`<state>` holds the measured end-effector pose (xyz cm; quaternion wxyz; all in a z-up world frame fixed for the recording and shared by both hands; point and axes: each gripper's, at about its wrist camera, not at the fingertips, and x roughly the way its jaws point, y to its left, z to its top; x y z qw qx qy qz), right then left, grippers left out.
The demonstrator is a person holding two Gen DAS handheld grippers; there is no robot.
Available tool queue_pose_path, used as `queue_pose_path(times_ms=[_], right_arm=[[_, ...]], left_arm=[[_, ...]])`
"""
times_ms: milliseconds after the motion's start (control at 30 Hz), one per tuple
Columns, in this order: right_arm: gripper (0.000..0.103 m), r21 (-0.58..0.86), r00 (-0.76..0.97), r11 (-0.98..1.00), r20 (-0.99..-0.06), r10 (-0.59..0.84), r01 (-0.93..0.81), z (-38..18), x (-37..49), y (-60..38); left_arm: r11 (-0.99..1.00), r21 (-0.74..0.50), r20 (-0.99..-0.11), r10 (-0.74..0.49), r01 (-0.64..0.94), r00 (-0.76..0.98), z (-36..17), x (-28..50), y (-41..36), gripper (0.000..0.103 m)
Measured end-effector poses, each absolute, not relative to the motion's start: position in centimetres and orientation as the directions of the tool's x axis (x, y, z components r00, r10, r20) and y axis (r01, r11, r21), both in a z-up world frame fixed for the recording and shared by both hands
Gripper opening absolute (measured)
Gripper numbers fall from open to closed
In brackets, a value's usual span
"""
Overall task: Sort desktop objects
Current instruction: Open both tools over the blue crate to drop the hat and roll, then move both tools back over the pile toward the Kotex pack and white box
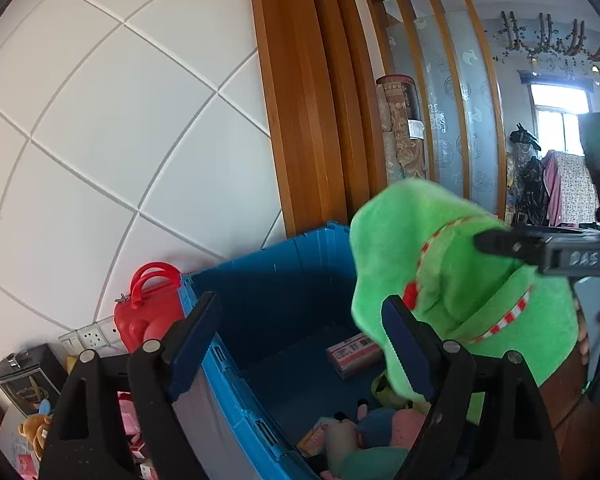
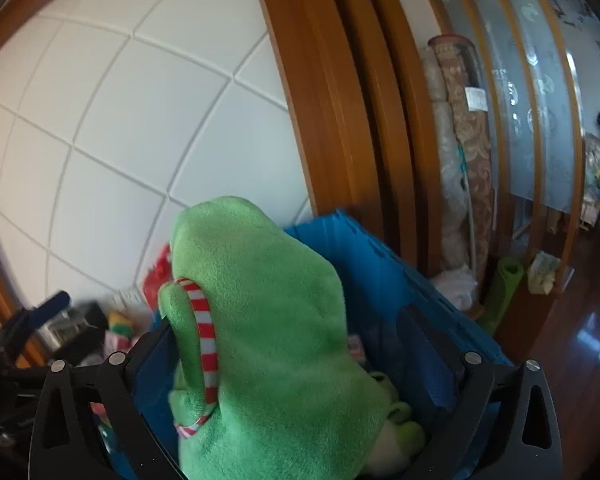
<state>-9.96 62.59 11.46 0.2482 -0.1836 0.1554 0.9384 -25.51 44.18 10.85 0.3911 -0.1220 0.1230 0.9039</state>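
Black jaws of the left gripper (image 1: 300, 344) stand wide apart with nothing pinched between them, the blue crate (image 1: 260, 280) showing through the gap. At about three o'clock from them the green plush toy (image 1: 460, 280), trimmed in red-and-white stripe, hangs over the crate's open top. It sits loosely between the fully spread jaws of the right gripper (image 2: 300, 360), whose pads do not press it; other soft toys (image 1: 364, 428) lie at six o'clock on the crate floor.

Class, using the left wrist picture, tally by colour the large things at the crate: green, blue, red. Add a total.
Green: 1, plush
Blue: 1, crate
Red: 1, bag
Total: 3
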Motion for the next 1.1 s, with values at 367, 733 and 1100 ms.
queue_pose_path(times_ms=[367,733,1100], right_arm=[[0.103,0.139,-0.802,-0.897,-0.519,0.295,-0.42,11.2,-11.8,60.0],[0.103,0.207,-0.88,-0.936,-0.445,0.169,-0.284,12.0,-12.8,55.4],[0.103,0.273,-0.89,-0.952,-0.456,-0.004,-0.136,10.0,-15.6,50.1]], left_arm=[[-0.714,0.113,-0.301,0.638,-0.691,-0.708,11.3,-24.7,41.5,0.083],[-0.831,0.147,-0.305,0.479,-0.537,-0.823,9.4,-24.2,36.7,0.083],[-0.932,0.163,-0.345,0.254,-0.325,-0.903,7.1,-24.6,29.9,0.083]])
